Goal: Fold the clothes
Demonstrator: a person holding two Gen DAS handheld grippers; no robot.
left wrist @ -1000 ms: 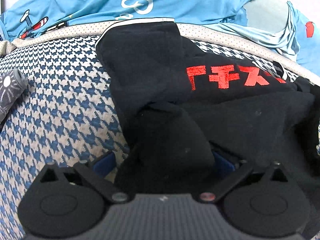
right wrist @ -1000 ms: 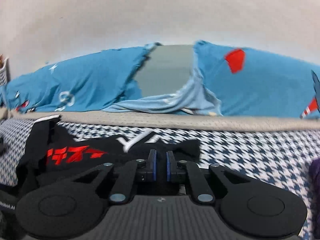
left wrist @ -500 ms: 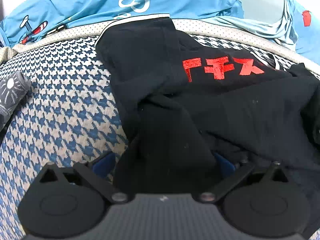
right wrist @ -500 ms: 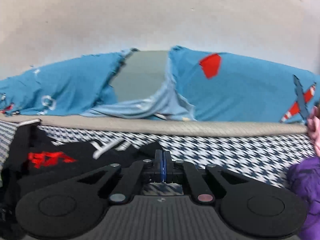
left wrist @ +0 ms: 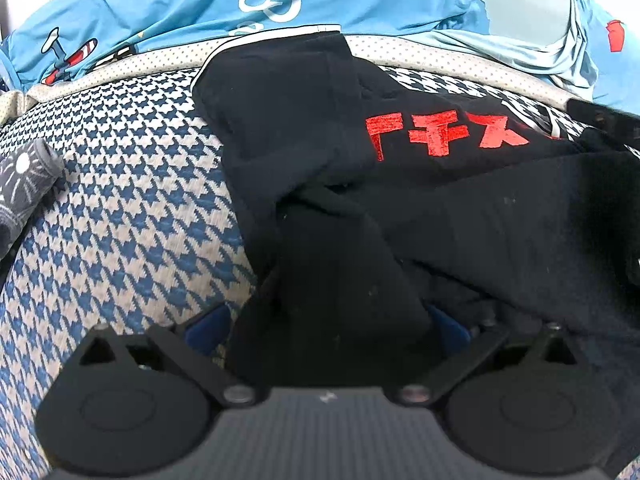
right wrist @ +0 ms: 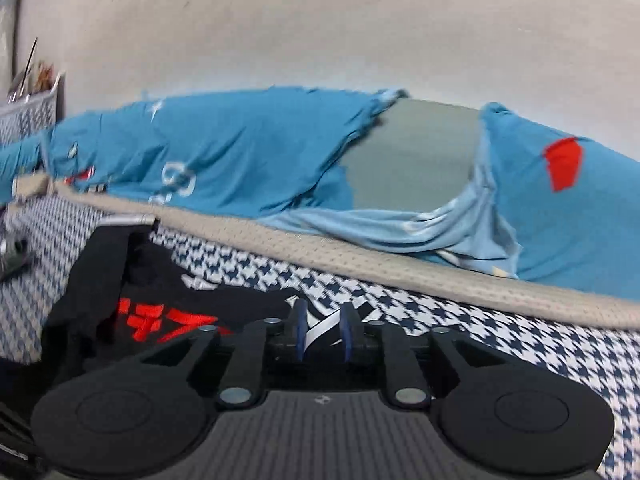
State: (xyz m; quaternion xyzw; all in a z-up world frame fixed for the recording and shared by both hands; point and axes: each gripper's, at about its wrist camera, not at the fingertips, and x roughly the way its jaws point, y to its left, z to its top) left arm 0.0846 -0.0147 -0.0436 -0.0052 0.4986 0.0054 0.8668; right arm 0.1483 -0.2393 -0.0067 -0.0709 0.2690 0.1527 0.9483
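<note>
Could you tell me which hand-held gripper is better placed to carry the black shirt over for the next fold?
Left. The left hand-held gripper already has a bunch of the black shirt between its fingers; the right hand-held gripper is opening, pads clamping nothing.

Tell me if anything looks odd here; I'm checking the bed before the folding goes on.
The blue printed cover on the cushion behind gapes open, baring grey padding, with loose pale fabric sagging below. The black garment with red lettering lies bunched and creased on the houndstooth bedspread, not flat.
</note>
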